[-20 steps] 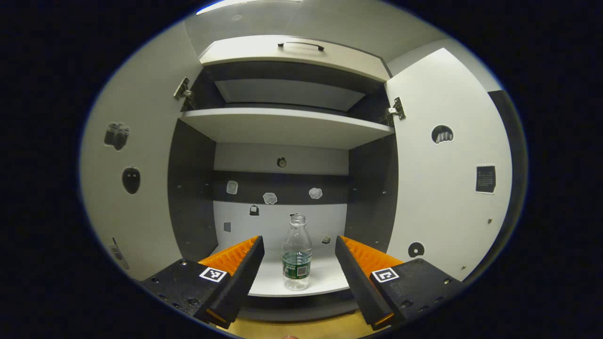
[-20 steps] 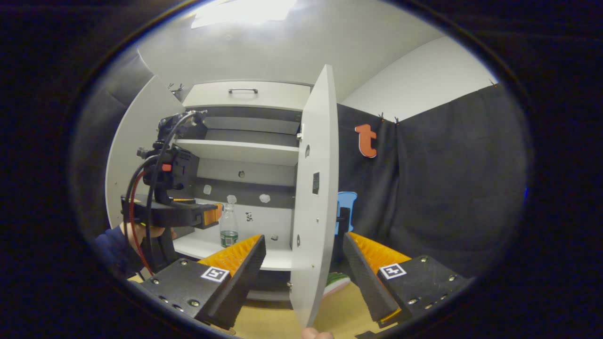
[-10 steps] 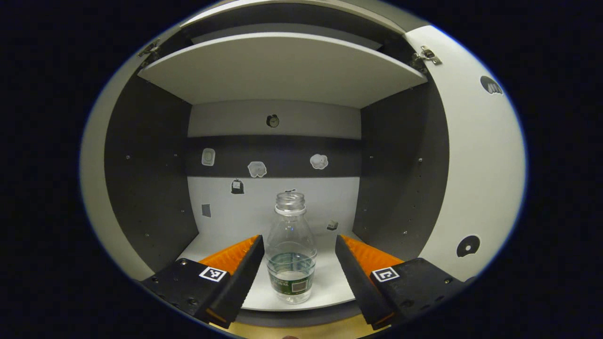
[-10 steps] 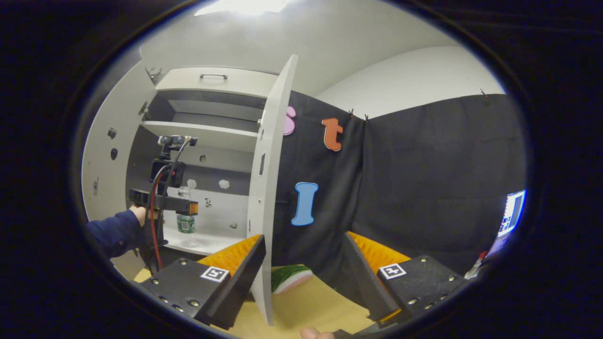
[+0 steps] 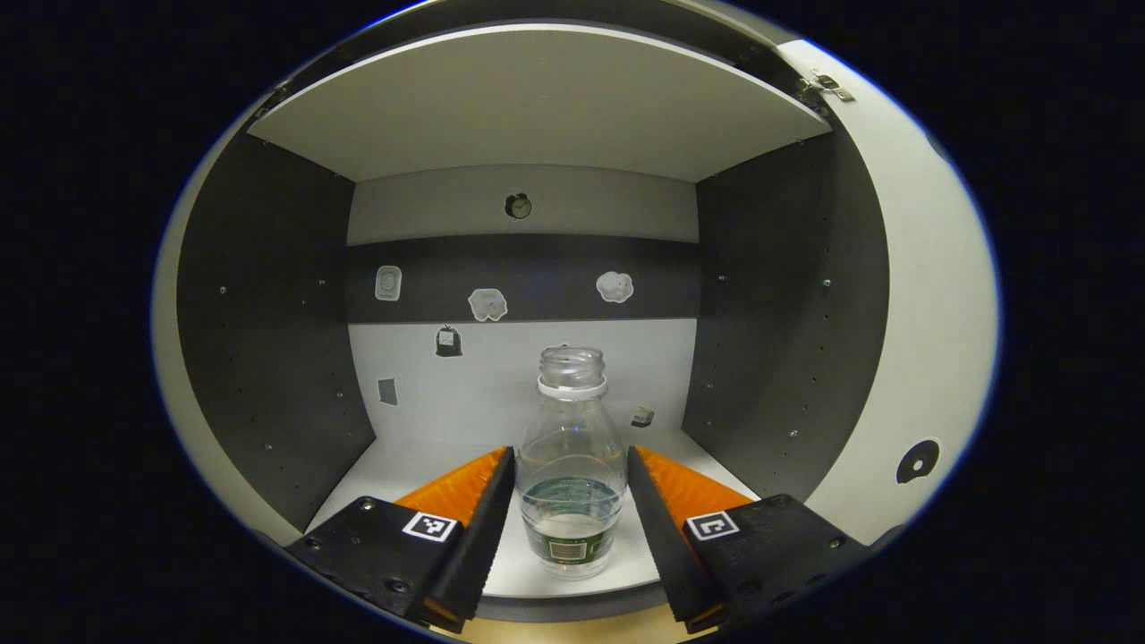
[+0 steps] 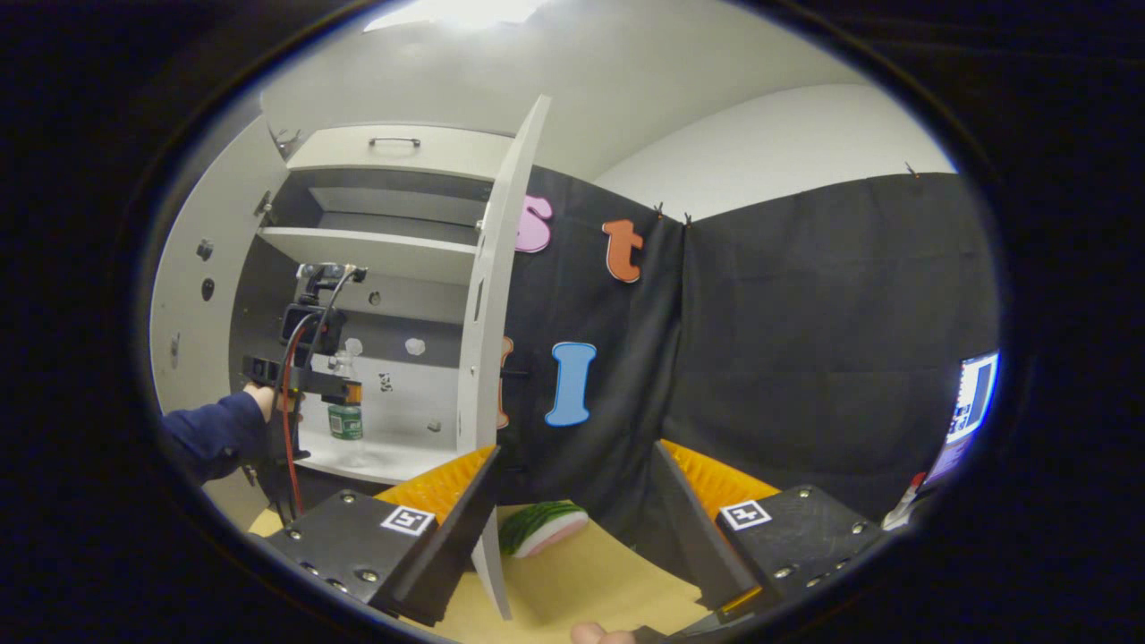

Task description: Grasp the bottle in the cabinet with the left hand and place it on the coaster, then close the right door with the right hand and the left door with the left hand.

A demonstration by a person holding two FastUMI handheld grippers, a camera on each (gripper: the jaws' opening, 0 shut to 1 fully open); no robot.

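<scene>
Grey cabinet (image 5: pixel 268 358), both doors open. Clear plastic bottle (image 5: pixel 570 465) stands uncapped near the shelf's front edge, little water: probably light, thin-walled, tippy. Left gripper (image 5: pixel 570 501) brackets its lower body, contact unclear; grip mid-body gently. Right gripper (image 6: pixel 572 501) wide, empty.

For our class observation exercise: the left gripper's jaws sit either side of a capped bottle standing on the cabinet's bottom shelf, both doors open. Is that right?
One detail is wrong: the bottle has no cap; the left gripper view shows its open mouth. The rest holds: the left gripper has its jaws either side of it on the bottom shelf, both doors open.
</scene>
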